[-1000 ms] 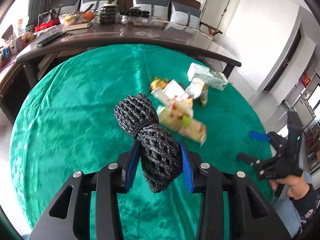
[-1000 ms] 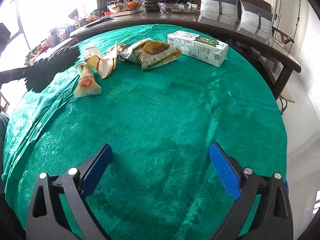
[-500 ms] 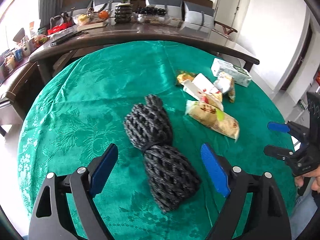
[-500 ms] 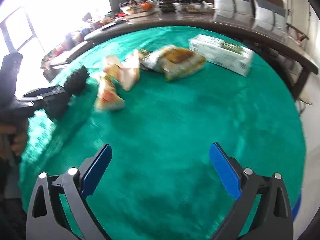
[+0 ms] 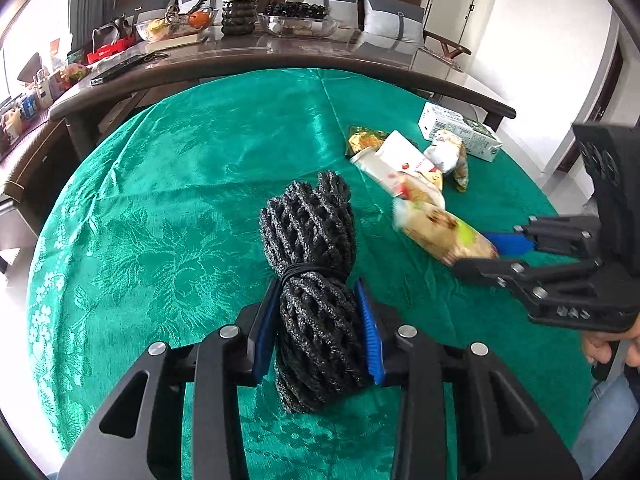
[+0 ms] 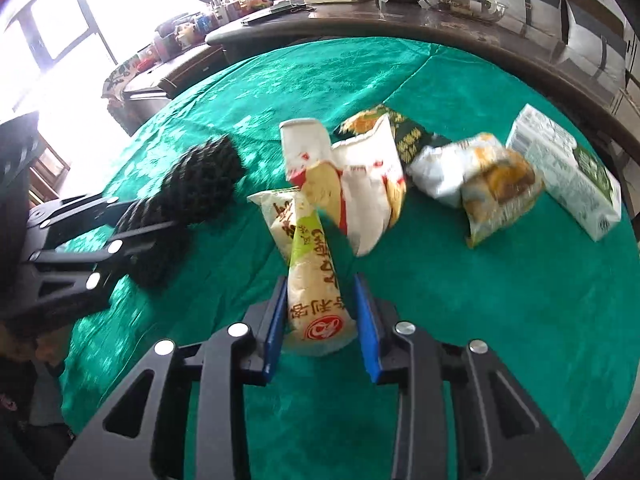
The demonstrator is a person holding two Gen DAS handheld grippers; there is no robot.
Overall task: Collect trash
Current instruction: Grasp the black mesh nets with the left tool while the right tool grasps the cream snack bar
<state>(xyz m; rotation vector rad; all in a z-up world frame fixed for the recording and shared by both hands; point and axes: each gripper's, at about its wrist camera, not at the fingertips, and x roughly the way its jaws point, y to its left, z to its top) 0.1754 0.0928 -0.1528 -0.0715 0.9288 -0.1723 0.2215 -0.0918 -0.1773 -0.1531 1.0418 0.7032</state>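
The collecting is being judged as barely begun: the left hand-held gripper (image 5: 320,332) is being closed on the lower half of the black mesh bundle (image 5: 308,232), whose upper half is lying on the green-clothed worktop (image 5: 180,184). The right hand-held gripper (image 6: 320,320) is being closed around the near end of a cream snack wrapper (image 6: 312,272), its pads touching or nearly touching it. Still being left loose on the cloth are a white red-printed packet (image 6: 360,184), a yellow chip bag (image 6: 496,192) and a milk carton (image 6: 568,172), with no bin being shown.

We see a black foam net bundle (image 5: 312,264) tied at its middle, lying on the green-clothed bench (image 5: 160,208), a cream snack wrapper (image 6: 316,280) beside it, more crumpled wrappers (image 6: 372,184) behind, a white-green carton (image 6: 568,172) lying flat farthest right.
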